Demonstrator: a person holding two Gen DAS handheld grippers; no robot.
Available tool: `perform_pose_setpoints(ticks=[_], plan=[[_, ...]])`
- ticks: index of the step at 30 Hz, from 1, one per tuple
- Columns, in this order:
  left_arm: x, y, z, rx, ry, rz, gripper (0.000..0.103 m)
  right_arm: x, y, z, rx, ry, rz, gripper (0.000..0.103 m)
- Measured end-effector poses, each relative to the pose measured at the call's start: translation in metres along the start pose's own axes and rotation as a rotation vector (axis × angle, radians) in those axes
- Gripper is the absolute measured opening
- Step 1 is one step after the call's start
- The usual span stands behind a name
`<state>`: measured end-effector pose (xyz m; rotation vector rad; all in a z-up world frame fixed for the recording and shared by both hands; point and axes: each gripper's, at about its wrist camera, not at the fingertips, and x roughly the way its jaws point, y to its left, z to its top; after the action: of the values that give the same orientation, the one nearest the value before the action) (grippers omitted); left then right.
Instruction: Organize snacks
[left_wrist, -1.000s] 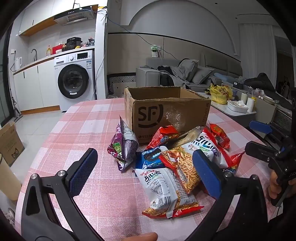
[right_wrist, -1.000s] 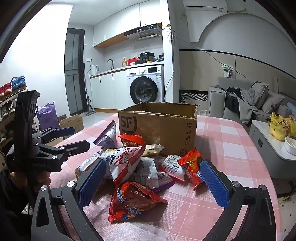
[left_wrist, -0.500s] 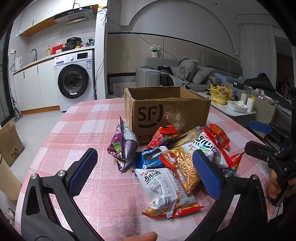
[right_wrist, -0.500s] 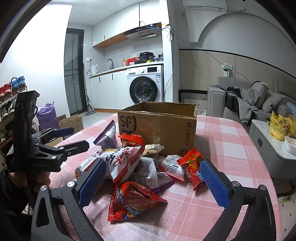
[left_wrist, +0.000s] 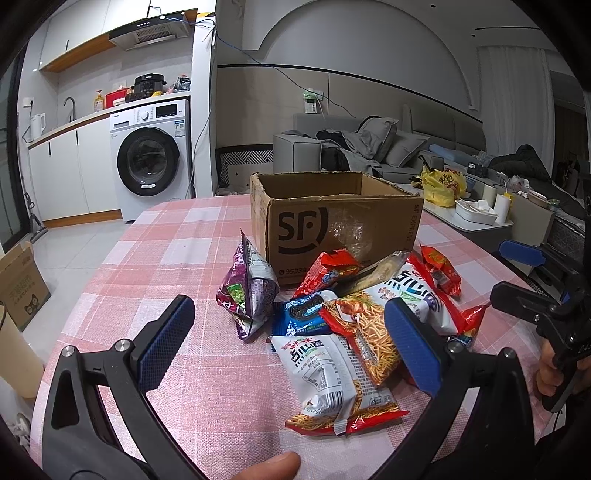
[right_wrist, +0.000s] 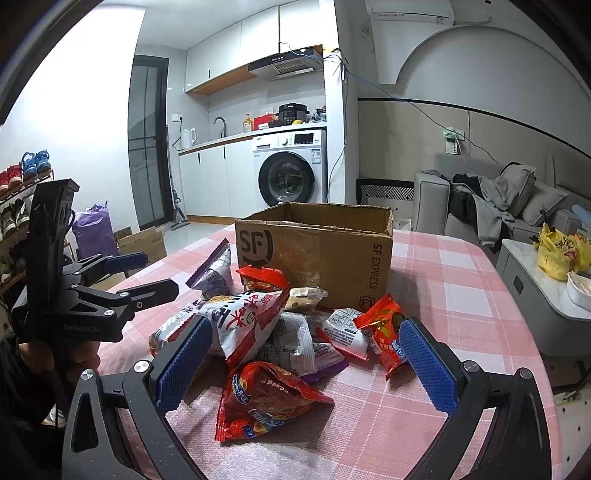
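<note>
Several snack bags lie heaped on the pink checked table (left_wrist: 177, 243) in front of an open cardboard box (left_wrist: 332, 218) marked SF. Nearest in the left wrist view is a white and red noodle-snack bag (left_wrist: 325, 373), with a purple bag (left_wrist: 247, 291) to its left. My left gripper (left_wrist: 288, 347) is open above the table, short of the heap, holding nothing. In the right wrist view a red bag (right_wrist: 266, 395) lies closest, before the box (right_wrist: 317, 254). My right gripper (right_wrist: 303, 362) is open around it without touching.
A washing machine (left_wrist: 151, 158) and kitchen counter stand behind the table on the left. A grey sofa (left_wrist: 354, 147) with clothes lies behind the box. A low white table (left_wrist: 476, 218) with a yellow bag is at right. A cardboard box (left_wrist: 20, 284) sits on the floor.
</note>
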<state>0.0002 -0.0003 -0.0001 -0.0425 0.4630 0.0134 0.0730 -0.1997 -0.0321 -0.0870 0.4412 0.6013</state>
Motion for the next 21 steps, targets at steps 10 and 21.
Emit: perform_pose_setpoints(ticks=[10,21], plan=[[0.005,0.0027,-0.0012,-0.005,0.007,0.001,0.102,-0.0023,-0.0004,0.0006,0.0,0.0,-0.003,0.103],[0.0027,-0.0027,-0.0031,0.022,0.0,0.009,0.102,-0.0035,0.0002,0.001,-0.002,0.011,-0.007,0.103]])
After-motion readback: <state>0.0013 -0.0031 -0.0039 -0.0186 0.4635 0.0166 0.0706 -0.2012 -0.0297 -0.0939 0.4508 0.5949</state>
